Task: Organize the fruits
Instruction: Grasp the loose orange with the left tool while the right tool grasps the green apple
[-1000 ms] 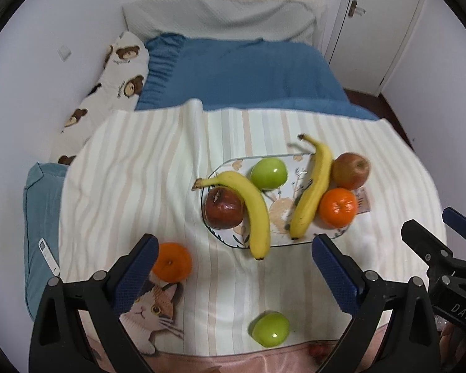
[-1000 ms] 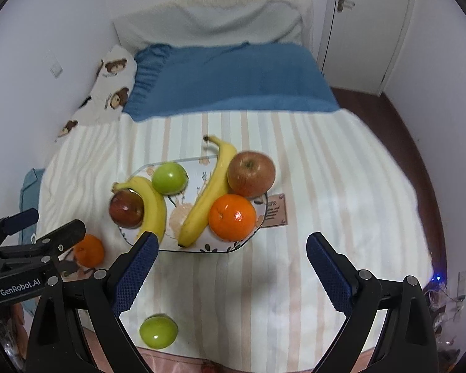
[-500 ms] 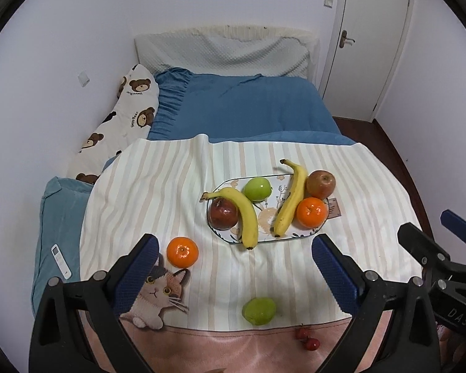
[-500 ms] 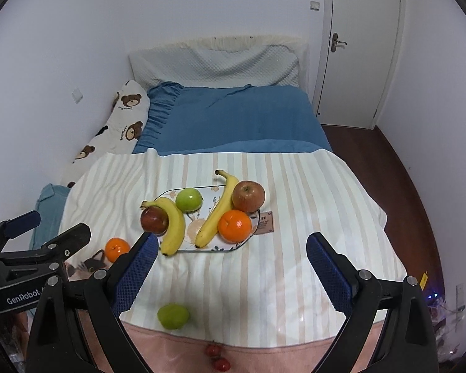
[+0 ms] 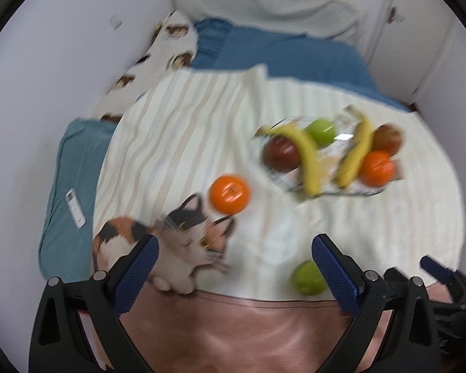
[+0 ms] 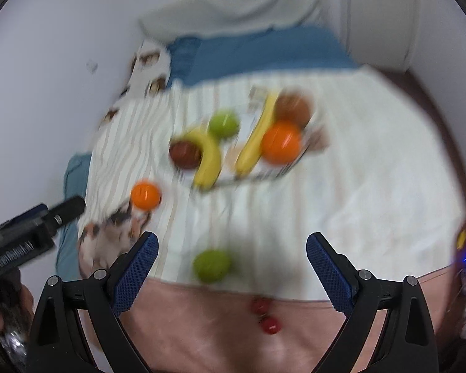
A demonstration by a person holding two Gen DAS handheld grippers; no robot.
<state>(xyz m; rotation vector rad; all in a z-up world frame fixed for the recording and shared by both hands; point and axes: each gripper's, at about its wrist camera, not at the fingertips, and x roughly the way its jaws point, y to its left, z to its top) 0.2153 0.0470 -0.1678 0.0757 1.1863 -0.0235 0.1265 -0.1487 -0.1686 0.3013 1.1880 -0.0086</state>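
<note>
A patterned tray (image 5: pixel 369 191) (image 6: pixel 264 174) on the striped blanket holds two bananas (image 5: pixel 307 158), a green apple (image 5: pixel 321 130), a dark red apple (image 5: pixel 281 154), a reddish apple (image 5: pixel 388 138) and an orange (image 5: pixel 377 168). A loose orange (image 5: pixel 230 192) (image 6: pixel 145 194) lies left of the tray. A loose green apple (image 5: pixel 307 278) (image 6: pixel 212 264) lies near the blanket's front edge. My left gripper (image 5: pixel 233 262) is open and empty above the front edge, the orange ahead of it. My right gripper (image 6: pixel 231 259) is open and empty, the green apple between its fingers' line. Both views are blurred.
A cat picture (image 5: pixel 177 245) is printed on the blanket's front left corner. Two small red fruits (image 6: pixel 264 315) lie on the pink cover below the green apple. A blue pillow with a white remote (image 5: pixel 75 208) lies at left. Wall and door stand behind.
Both grippers have moved down and closer to the bed, with motion blur. The left view has swung left, so the loose orange is now central. Both stay open.
</note>
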